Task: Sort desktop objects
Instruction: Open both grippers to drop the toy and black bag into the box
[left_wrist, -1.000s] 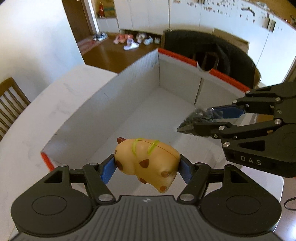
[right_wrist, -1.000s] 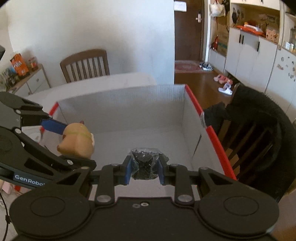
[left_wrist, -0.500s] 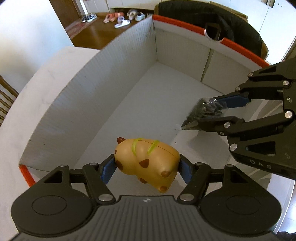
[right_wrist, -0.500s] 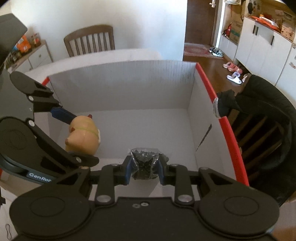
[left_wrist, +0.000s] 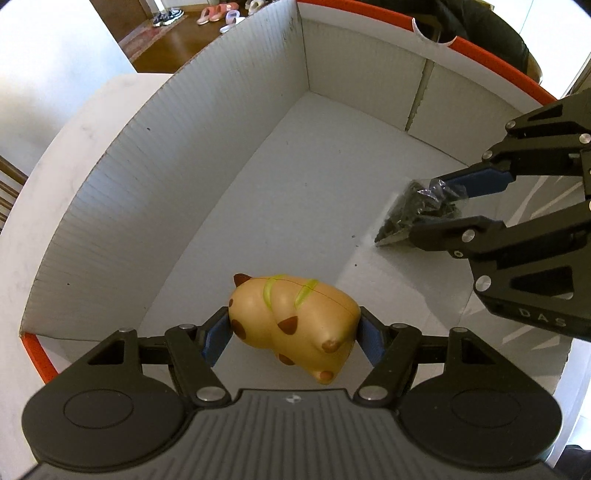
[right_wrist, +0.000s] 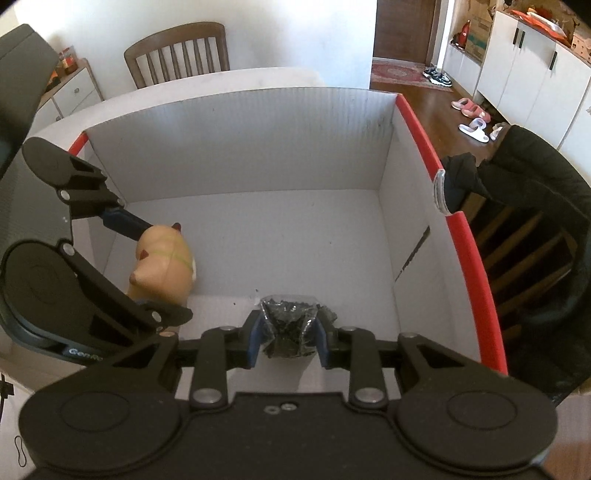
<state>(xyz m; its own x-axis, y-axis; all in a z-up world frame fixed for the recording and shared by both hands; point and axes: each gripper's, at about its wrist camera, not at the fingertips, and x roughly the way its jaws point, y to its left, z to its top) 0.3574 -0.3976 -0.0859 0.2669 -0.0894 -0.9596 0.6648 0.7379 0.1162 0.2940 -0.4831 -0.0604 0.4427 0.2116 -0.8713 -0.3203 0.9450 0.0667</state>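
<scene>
Toy animal (left_wrist: 291, 325), tan with brown spots and two yellow-green stripes, sits clamped between the blue pads of the left tool (left_wrist: 291, 338), held over the near left part of the white corrugated box (left_wrist: 155, 206). Beside it, well apart to the right, the right tool (right_wrist: 286, 341) is clamped on a small clear bag of dark pieces (right_wrist: 290, 325), also inside the box walls above the floor; what the pieces are is hard to make out, possibly screws. From the right wrist view the toy hangs near the left wall, its snout pointing down. The box has red edging on its rim and stands on a white counter (left_wrist: 85, 110). A wooden chair (right_wrist: 177, 51) stands beyond the counter, and a dark jacket (right_wrist: 535, 206) hangs over another chair beside the box.
</scene>
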